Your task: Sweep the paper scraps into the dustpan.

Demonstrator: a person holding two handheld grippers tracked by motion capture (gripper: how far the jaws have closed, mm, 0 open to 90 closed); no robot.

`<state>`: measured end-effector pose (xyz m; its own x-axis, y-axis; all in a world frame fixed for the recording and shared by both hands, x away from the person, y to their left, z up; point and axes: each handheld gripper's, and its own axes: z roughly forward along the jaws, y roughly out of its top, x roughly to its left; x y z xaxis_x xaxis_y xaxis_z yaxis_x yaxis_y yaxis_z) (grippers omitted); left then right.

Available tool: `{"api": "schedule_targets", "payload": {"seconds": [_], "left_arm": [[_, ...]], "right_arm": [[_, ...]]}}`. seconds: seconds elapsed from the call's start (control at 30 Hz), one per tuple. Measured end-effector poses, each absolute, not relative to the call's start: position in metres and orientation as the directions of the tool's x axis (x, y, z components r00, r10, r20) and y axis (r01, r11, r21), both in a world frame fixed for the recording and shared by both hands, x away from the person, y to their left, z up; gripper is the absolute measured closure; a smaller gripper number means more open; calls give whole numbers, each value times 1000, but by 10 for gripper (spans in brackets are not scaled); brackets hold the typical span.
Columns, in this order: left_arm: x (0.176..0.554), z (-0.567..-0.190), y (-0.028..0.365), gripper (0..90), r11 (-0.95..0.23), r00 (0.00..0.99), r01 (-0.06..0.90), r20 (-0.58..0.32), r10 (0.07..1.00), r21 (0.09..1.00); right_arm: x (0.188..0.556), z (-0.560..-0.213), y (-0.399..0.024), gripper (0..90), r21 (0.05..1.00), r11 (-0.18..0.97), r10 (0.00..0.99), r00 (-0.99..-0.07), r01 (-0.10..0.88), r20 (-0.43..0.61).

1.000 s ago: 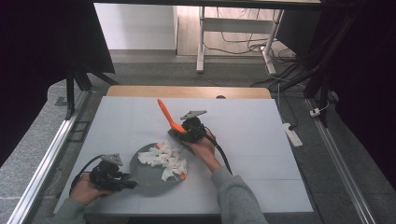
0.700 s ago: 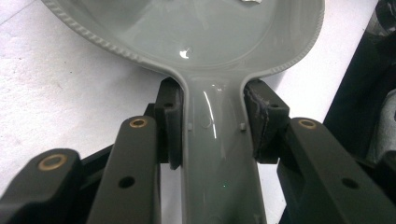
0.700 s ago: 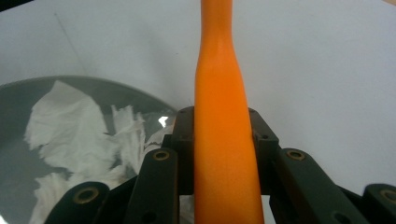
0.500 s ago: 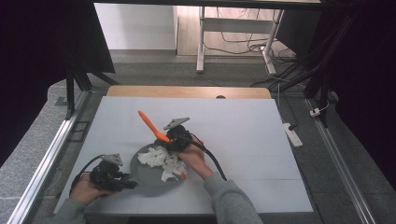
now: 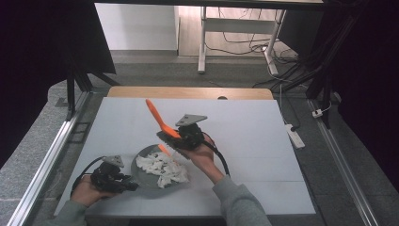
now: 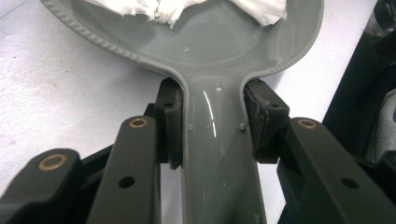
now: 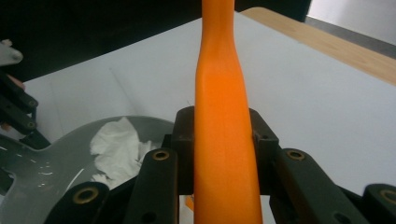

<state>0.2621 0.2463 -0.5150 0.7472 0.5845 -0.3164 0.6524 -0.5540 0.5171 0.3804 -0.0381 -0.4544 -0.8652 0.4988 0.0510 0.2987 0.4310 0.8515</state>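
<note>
Holding the scene from the left, the left gripper (image 5: 123, 182) sits near the table's front edge with its jaws clamped on the flat handle (image 6: 217, 154) of a grey plastic dustpan with a ridged rim (image 5: 142, 175), pinning the pan flat on the white table top (image 5: 263, 136). Crumpled scraps of white tissue paper (image 5: 163, 170) lie inside the pan, heaped towards its right side. To the right, the right gripper (image 5: 178, 139) hovers just above the pan's far right rim, its jaws pressed together on the handle of an orange plastic brush (image 7: 223, 140), whose handle end points up and away to the left while its working end dips towards the paper. The step in hand seems to be gathering the scraps into the pan. The next move probably calls for a short stroke pushing the paper deeper in, while the left grip keeps the pan from sliding.
</note>
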Motion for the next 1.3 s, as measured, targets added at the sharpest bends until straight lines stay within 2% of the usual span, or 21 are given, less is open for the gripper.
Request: {"api": "schedule_targets", "payload": {"seconds": [0.4, 0.67, 0.87, 1.3], "left_arm": [[261, -515, 246, 612, -558, 749, 652, -320, 580, 514], [260, -514, 244, 611, -562, 751, 649, -319, 578, 512], [258, -514, 242, 611, -564, 753, 648, -316, 577, 512], [254, -513, 236, 611, -561, 750, 651, -318, 581, 511]], "right_arm": [[360, -460, -99, 703, 838, 386, 617, -783, 385, 76], [353, -472, -122, 703, 801, 367, 696, -710, 473, 101], [355, -485, -122, 703, 774, 371, 719, -686, 513, 109], [346, -499, -91, 703, 747, 415, 693, -712, 520, 110]]}}
